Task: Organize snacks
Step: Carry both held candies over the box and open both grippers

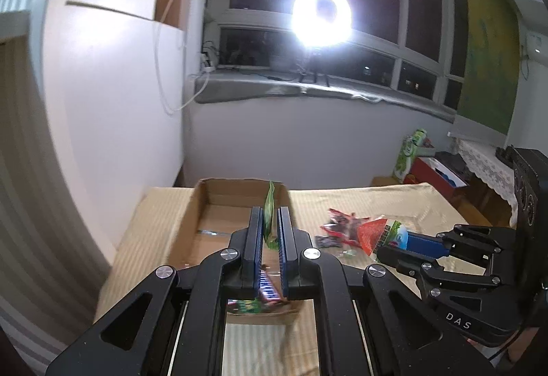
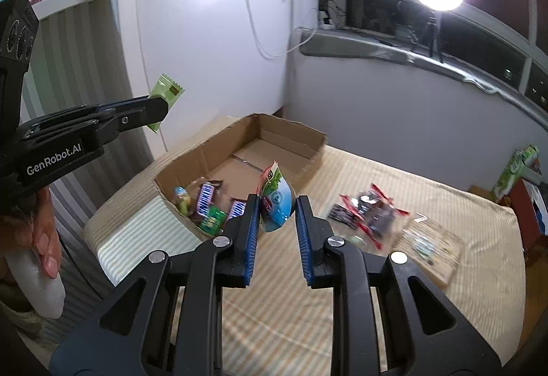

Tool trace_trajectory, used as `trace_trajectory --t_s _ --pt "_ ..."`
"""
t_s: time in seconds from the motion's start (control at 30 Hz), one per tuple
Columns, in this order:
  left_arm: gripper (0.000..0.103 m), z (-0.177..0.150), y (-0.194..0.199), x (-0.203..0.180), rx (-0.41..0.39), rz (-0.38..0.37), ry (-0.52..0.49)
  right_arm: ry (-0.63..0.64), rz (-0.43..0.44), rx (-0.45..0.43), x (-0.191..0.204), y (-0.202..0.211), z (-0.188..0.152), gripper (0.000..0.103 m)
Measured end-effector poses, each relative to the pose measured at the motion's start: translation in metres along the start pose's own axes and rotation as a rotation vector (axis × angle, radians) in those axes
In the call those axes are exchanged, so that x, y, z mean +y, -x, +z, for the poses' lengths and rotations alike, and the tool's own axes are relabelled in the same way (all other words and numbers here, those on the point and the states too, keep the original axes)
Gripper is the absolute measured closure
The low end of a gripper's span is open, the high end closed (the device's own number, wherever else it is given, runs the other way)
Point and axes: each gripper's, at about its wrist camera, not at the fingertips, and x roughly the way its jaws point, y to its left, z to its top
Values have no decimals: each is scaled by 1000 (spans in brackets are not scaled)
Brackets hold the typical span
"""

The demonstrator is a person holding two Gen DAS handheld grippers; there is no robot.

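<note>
My left gripper (image 1: 270,222) pinches a thin green packet (image 1: 270,204) above the cardboard box (image 1: 202,204); my right gripper (image 2: 276,215) clamps a puffy snack bag (image 2: 275,201) beside it. Both seem light, crinkly, slippery; best held at sealed edges.

Green packet (image 1: 270,215), brown box (image 2: 209,157)
</note>
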Motion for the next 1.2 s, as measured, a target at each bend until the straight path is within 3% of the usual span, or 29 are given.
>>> trace_trajectory --t_s 0.5,0.83,0.9,0.93,0.97,1.03,1.2 --pt "97 -4 -17 57 15 68 70 49 66 15 32 -46 23 81" --pt "97 -9 -50 55 72 46 59 19 90 49 19 -83 20 81" --pt "95 -11 -59 55 90 45 57 18 85 68 16 -94 17 73" --pt "86 -13 -63 55 100 53 57 15 74 61 14 -94 15 58" --pt "59 -13 -67 56 111 74 58 8 75 51 11 -93 14 47" --pt "28 -16 -66 58 91 123 72 -14 70 40 3 -89 11 45" --pt "27 -17 -65 60 87 147 85 -67 -15 38 -34 -71 -3 45"
